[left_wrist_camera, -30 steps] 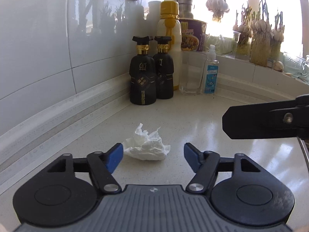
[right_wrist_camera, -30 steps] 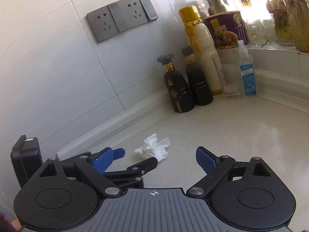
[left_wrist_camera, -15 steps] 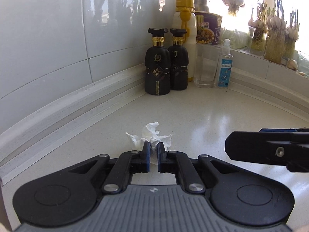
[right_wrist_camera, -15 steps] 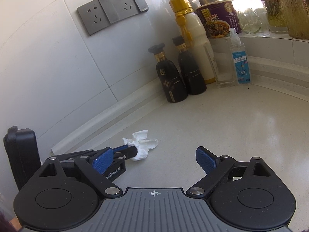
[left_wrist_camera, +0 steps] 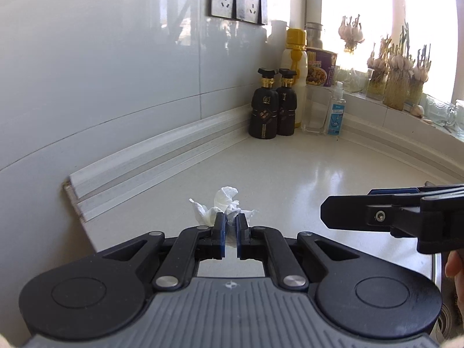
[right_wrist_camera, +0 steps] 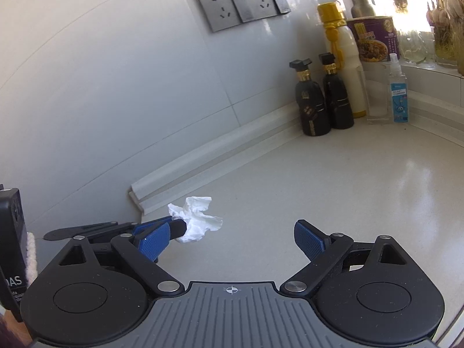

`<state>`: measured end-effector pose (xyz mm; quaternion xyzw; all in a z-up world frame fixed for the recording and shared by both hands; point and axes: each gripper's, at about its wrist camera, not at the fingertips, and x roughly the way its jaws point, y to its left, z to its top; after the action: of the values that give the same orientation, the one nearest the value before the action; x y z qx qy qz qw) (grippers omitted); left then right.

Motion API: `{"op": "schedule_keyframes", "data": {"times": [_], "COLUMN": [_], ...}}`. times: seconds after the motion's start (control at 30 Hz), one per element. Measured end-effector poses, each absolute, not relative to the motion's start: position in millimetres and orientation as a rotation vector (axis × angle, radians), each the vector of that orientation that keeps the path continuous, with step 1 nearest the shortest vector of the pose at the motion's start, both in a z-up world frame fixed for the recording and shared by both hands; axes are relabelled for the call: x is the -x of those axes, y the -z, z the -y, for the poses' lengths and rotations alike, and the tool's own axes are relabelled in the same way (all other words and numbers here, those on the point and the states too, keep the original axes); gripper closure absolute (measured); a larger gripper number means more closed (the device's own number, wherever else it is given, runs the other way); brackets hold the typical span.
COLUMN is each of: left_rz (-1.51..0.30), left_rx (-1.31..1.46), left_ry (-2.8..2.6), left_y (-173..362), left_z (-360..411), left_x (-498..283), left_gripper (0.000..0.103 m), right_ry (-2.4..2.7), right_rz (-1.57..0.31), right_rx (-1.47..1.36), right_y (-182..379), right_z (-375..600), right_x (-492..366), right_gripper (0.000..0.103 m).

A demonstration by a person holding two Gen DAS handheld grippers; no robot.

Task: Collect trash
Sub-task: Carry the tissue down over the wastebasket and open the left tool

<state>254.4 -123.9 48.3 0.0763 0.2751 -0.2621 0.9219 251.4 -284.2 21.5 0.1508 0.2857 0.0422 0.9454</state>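
A crumpled white tissue point(left_wrist_camera: 221, 207) is pinched between the blue pads of my left gripper point(left_wrist_camera: 230, 224), which is shut on it and holds it just above the pale countertop point(left_wrist_camera: 319, 179). In the right wrist view the same tissue point(right_wrist_camera: 197, 217) hangs from the left gripper's fingertips point(right_wrist_camera: 174, 226) at the lower left. My right gripper point(right_wrist_camera: 232, 239) stands open with nothing between its blue pads point(right_wrist_camera: 308, 239). In the left wrist view its black side point(left_wrist_camera: 391, 217) reaches in from the right edge.
Two black bottles point(left_wrist_camera: 272, 107), a yellow-capped bottle point(left_wrist_camera: 295, 72), a noodle cup point(left_wrist_camera: 320, 66) and a small spray bottle point(left_wrist_camera: 336, 110) crowd the far corner. Garlic jars point(left_wrist_camera: 397, 84) line the window sill. Wall sockets point(right_wrist_camera: 240, 4) sit above the backsplash ledge point(left_wrist_camera: 145, 156). A sink rim point(left_wrist_camera: 436, 266) shows at right.
My left gripper closed on the tissue, then drew back from the corner and lifted it off the counter. My right gripper pulled back alongside, still open.
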Motion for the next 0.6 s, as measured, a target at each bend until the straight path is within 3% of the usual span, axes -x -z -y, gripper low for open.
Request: {"op": "schedule_keyframes", "data": {"times": [0.3,0.6], "left_rz": [-0.645,-0.83], "left_rx": [-0.103,-0.086], "left_ry": [0.443,0.314], "left_y": [-22,52], "left_z": [29,-21], "left_x": [-216,-214], "left_gripper": [0.097,0.097], "right_ry": [-0.23,-0.324], "right_rz": [-0.626,-0.652], "right_rx": [-0.214,-0.16], "right_y": [-11,12], "right_z": [200,129], "right_x": [-229,-220], "right_gripper": [0.009,0.009]}}
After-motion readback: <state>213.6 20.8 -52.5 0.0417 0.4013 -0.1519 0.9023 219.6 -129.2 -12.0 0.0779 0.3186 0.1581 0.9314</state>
